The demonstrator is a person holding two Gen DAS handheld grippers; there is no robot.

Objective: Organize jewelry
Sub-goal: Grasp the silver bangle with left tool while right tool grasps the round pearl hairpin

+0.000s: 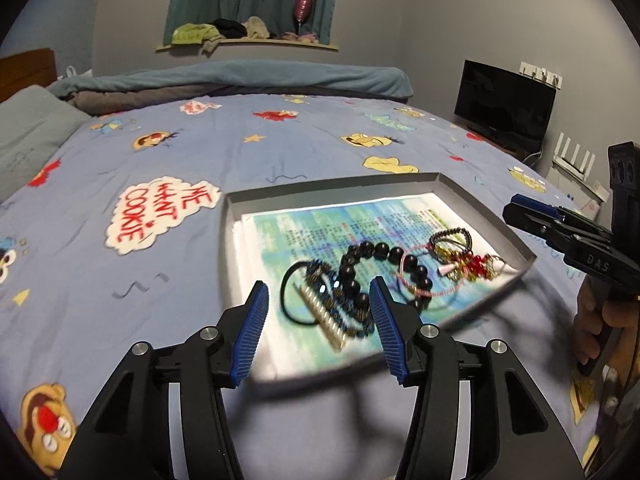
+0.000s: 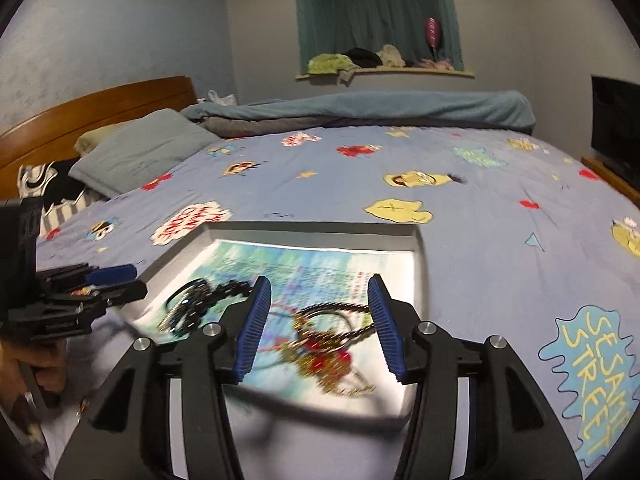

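A shallow grey box lid (image 1: 328, 190) lined with printed paper lies on the bed and holds jewelry. In the left wrist view my left gripper (image 1: 318, 300) is open above a blue beaded comb piece (image 1: 326, 304), a black hair tie (image 1: 290, 300) and a black bead bracelet (image 1: 362, 264). A dark bead bracelet (image 1: 450, 238) and a gold-and-red chain tangle (image 1: 474, 268) lie to the right. My right gripper (image 2: 318, 300) is open above that tangle (image 2: 320, 354). Each gripper shows in the other's view: the right one (image 1: 532, 212), the left one (image 2: 116, 280).
The box lid (image 2: 312, 227) sits on a blue cartoon-print bedsheet (image 1: 200, 148). A folded blanket (image 1: 240, 76) and a pillow (image 2: 140, 152) lie at the far side. A monitor (image 1: 504, 104) stands at the right, by the wall.
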